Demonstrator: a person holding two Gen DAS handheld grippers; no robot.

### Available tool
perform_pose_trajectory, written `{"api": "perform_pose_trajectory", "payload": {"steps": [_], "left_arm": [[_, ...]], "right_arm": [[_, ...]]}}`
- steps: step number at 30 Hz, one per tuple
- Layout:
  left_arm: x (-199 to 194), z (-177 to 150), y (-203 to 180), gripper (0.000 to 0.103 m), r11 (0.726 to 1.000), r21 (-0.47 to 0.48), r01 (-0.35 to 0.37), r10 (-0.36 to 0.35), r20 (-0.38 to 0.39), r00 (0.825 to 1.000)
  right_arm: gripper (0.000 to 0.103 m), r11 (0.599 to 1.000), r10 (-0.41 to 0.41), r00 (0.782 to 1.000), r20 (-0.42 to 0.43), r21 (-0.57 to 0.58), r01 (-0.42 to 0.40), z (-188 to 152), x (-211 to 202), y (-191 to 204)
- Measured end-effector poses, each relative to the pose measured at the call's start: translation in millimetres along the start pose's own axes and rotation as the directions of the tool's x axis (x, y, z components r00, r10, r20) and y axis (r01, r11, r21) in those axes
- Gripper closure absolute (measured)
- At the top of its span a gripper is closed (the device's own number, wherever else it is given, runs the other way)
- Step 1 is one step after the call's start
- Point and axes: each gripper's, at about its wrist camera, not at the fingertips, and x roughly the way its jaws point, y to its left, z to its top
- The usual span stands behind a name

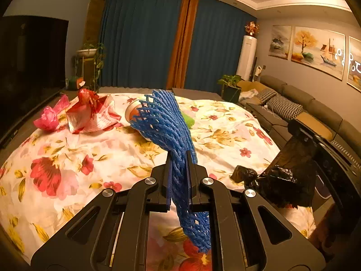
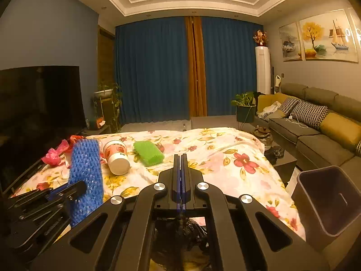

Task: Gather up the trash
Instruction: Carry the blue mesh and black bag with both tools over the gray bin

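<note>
My left gripper [image 1: 179, 158] is shut on a blue foam fruit net [image 1: 164, 122] and holds it above the floral table cover [image 1: 67, 158]; the net also shows in the right wrist view [image 2: 85, 176]. My right gripper [image 2: 180, 158] is shut on the edge of a black trash bag [image 1: 286, 176], which hangs below it [image 2: 180, 230]. On the cover lie a red wrapper [image 1: 90, 113], a pink plastic scrap [image 1: 48, 118], a tipped paper cup [image 2: 116, 157] and a green foam net [image 2: 149, 153].
A dark bin [image 2: 327, 201] stands at the table's right. A TV [image 2: 38, 103] is on the left, a sofa [image 2: 315, 126] on the right, blue curtains [image 2: 153, 67] behind. Potted plants [image 2: 244, 106] stand beyond the table.
</note>
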Motion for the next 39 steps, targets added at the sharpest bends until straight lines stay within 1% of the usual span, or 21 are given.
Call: {"api": "perform_pose_trajectory", "payload": {"steps": [11, 21, 26, 31, 33, 39], "left_arm": [[0, 12, -31, 0.094, 0.998, 0.056, 0.014, -0.015, 0.021, 1.0], [5, 19, -74, 0.094, 0.992, 0.114, 0.053, -0.057, 0.027, 0.998], [10, 21, -101, 0.094, 0.986, 0.145, 0.086, -0.091, 0.029, 0.995], [14, 25, -133, 0.094, 0.975, 0.186, 0.123, -0.132, 0.038, 0.991], [17, 26, -149, 0.094, 0.969, 0.203, 0.143, -0.154, 0.037, 0.987], [24, 27, -197, 0.094, 0.947, 0.243, 0.211, -0.227, 0.037, 0.973]], "right_arm": [[0.102, 1.0, -0.01, 1.0, 0.023, 0.013, 0.01, 7, -19, -19], [0.102, 0.998, -0.057, 0.997, 0.054, 0.022, 0.056, 16, -34, -51], [0.102, 0.994, -0.102, 0.992, 0.069, 0.036, 0.1, 20, -44, -76], [0.102, 0.985, -0.167, 0.983, 0.081, 0.054, 0.163, 24, -54, -107], [0.102, 0.98, -0.195, 0.977, 0.084, 0.06, 0.19, 25, -58, -121], [0.102, 0.951, -0.302, 0.95, 0.083, 0.097, 0.294, 27, -68, -168]]}}
